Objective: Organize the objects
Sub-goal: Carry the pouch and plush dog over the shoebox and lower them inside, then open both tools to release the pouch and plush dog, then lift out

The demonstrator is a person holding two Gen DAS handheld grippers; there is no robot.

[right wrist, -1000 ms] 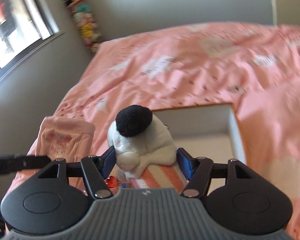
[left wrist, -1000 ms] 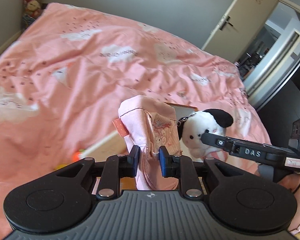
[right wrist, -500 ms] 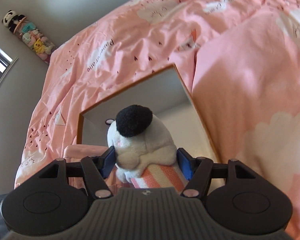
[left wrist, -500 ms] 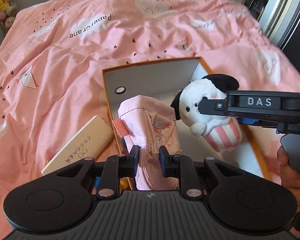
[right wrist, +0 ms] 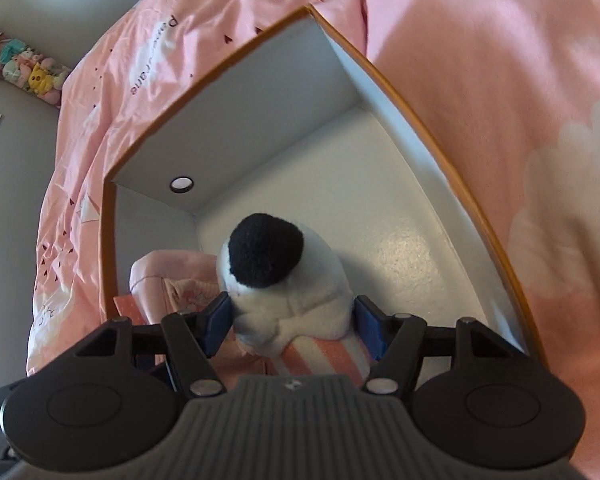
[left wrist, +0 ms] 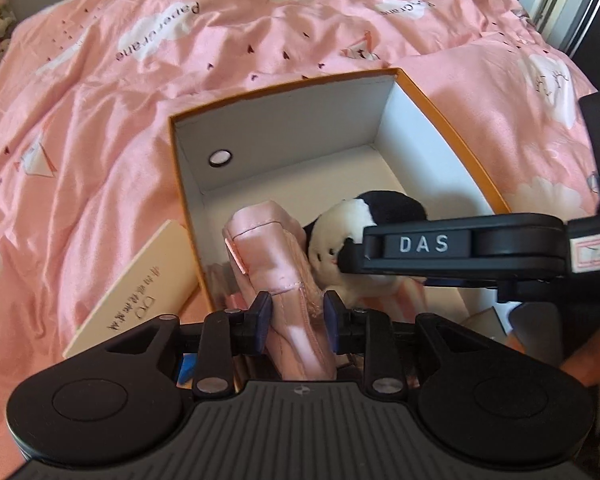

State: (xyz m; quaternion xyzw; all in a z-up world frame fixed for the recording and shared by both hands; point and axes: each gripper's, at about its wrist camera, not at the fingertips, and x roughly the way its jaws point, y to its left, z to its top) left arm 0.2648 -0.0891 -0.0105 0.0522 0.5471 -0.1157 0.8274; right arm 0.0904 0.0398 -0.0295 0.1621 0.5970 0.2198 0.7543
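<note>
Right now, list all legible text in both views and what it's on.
"DAS": white letters on the black right tool crossing the left wrist view.
"Papercrane": printed on white clouds of the pink bed cover; partly readable in the right wrist view.
Beige flat card box beside the orange-rimmed box: characters too blurred to read.

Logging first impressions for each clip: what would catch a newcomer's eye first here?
Most striking is the white plush toy with a black ear, held by the right gripper low inside the orange-edged box on the pink bedspread. Beside it the left gripper, its jaws just opening, has a pink pouch between them.
</note>
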